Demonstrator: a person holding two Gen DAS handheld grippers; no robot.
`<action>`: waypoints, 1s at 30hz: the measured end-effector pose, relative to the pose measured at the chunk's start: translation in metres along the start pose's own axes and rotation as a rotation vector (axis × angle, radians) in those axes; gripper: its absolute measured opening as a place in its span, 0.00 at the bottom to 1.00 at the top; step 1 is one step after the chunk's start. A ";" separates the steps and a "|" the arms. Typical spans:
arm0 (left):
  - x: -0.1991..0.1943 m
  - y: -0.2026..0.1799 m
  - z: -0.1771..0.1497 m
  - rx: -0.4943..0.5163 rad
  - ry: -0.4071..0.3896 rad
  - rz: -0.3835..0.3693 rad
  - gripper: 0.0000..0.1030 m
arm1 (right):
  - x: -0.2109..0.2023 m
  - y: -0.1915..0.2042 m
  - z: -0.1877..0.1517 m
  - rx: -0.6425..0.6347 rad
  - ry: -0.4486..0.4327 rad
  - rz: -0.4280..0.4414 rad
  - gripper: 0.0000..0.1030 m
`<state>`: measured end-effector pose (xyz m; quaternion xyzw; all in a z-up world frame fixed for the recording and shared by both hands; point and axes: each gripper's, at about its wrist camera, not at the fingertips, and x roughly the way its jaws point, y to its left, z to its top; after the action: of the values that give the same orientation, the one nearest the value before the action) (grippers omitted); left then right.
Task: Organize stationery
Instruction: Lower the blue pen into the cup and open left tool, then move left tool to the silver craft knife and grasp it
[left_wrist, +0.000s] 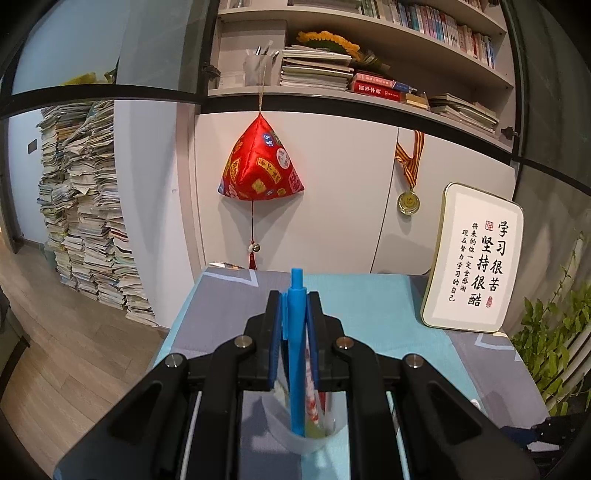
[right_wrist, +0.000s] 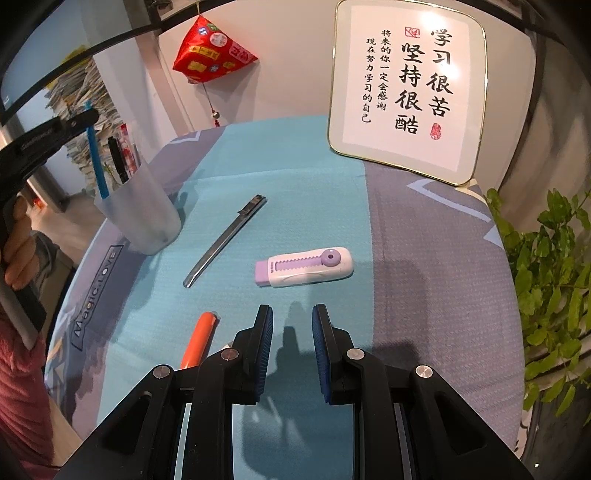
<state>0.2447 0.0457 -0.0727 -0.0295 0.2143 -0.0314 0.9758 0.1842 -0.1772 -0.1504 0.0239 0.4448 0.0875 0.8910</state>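
My left gripper (left_wrist: 295, 295) is shut on a blue pen (left_wrist: 297, 332) held upright, its lower end inside a translucent cup (left_wrist: 306, 439) that holds other pens. In the right wrist view the cup (right_wrist: 144, 218) stands at the table's left, with the blue pen (right_wrist: 96, 162) and left gripper (right_wrist: 79, 120) above it. My right gripper (right_wrist: 291, 314) hovers open over the teal cloth, with nothing between its fingers. Ahead of it lie a white and purple eraser (right_wrist: 304, 267), a slim metal utility knife (right_wrist: 225, 240) and, to its left, an orange pen (right_wrist: 199, 339).
A gold-framed calligraphy plaque (right_wrist: 406, 85) leans at the table's back right. A leafy plant (right_wrist: 546, 277) stands off the right edge. A red hanging ornament (left_wrist: 260, 162) and shelves fill the wall behind. Paper stacks (left_wrist: 85, 206) stand on the floor at left.
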 end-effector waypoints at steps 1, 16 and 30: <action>-0.003 0.001 -0.002 -0.004 -0.001 0.001 0.11 | 0.000 0.000 0.000 0.000 0.000 0.000 0.21; -0.015 0.007 -0.025 -0.016 0.036 -0.004 0.11 | -0.003 0.003 -0.004 -0.005 0.007 -0.013 0.21; -0.019 0.008 -0.038 -0.018 0.068 -0.016 0.11 | -0.007 0.004 -0.009 -0.004 0.020 -0.033 0.21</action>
<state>0.2122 0.0533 -0.1001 -0.0391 0.2476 -0.0381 0.9673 0.1722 -0.1751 -0.1497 0.0138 0.4539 0.0738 0.8879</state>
